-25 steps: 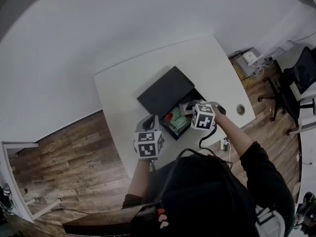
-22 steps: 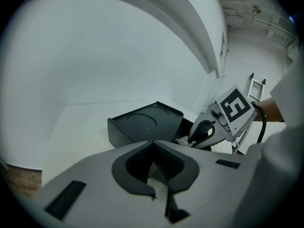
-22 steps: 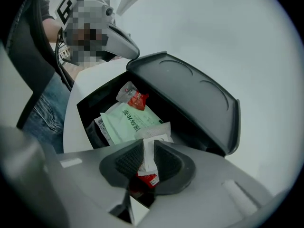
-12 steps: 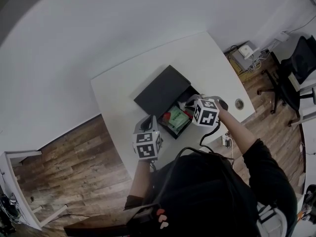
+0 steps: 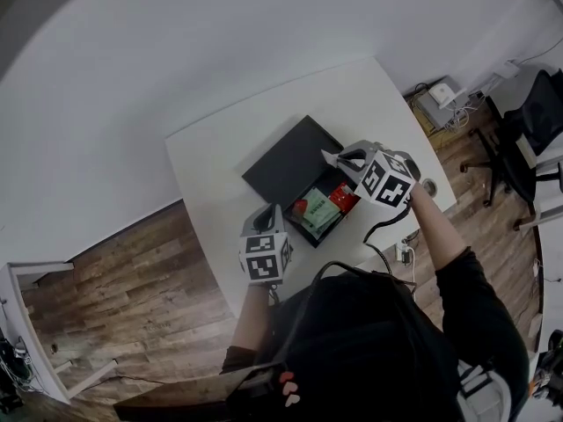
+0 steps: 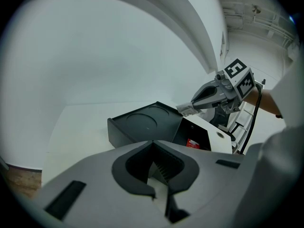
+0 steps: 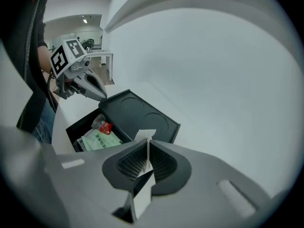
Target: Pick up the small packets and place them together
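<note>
A black box (image 5: pixel 307 229) with its lid (image 5: pixel 286 165) swung open lies on the white table (image 5: pixel 220 156). Inside it are a green packet (image 5: pixel 318 209) and a red packet (image 5: pixel 343 198), both also in the right gripper view: the green packet (image 7: pixel 99 139) and the red packet (image 7: pixel 105 127). My right gripper (image 5: pixel 332 158) hangs above the box, shut on a small white packet (image 7: pixel 144 136) whose end sticks out past the tips. The left gripper view shows that white packet (image 6: pixel 184 109) over the lid. My left gripper (image 5: pixel 261 219) stays by the table's front edge, shut and with nothing in it.
A round cable hole (image 5: pixel 428 185) sits near the table's right edge. An office chair (image 5: pixel 528 139) and a box with cables (image 5: pixel 440 104) stand on the wood floor to the right. A white wall runs behind the table.
My right gripper closed on the white packet inside the box and lifted it up over the lid. The left gripper barely moved.
</note>
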{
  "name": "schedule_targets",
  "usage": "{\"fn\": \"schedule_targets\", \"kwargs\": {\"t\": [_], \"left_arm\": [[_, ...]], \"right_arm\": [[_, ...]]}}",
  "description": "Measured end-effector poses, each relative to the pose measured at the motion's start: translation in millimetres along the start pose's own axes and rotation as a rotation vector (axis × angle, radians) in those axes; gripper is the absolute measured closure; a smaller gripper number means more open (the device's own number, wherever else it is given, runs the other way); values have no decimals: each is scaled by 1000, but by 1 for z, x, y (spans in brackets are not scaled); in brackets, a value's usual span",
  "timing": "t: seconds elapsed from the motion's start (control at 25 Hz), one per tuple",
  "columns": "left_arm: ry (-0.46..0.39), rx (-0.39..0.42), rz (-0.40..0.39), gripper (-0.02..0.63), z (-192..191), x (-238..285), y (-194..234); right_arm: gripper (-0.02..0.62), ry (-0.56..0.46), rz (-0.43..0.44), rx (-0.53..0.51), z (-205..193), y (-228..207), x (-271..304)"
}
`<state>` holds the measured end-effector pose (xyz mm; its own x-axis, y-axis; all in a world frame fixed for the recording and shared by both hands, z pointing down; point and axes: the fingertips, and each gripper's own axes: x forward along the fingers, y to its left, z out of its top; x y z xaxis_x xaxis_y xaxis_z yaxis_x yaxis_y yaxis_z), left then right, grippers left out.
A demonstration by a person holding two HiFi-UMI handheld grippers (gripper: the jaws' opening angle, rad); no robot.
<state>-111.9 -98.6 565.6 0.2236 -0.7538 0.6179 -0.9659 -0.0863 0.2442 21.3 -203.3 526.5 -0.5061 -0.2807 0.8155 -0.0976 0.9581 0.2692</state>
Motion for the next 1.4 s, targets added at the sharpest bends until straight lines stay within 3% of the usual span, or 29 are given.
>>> {"fn": "schedule_targets", "kwargs": {"t": [0.44, 0.64, 0.96, 1.24, 1.4], "left_arm": [[14, -24, -6, 607, 1, 2, 2], [19, -22, -15, 607, -2, 4, 3], [16, -28, -25, 607, 1, 4, 5], [23, -23, -26, 607, 0, 3, 3], [20, -28, -26, 607, 0, 5, 4]], "right_arm": [[578, -95, -140, 24, 44, -57, 37], [578, -72, -149, 42, 52, -65, 63], [574, -9, -63, -17, 54, -50, 91], [557, 11, -1, 3, 51, -41, 99], [484, -24, 60, 78, 52, -39, 94]]}}
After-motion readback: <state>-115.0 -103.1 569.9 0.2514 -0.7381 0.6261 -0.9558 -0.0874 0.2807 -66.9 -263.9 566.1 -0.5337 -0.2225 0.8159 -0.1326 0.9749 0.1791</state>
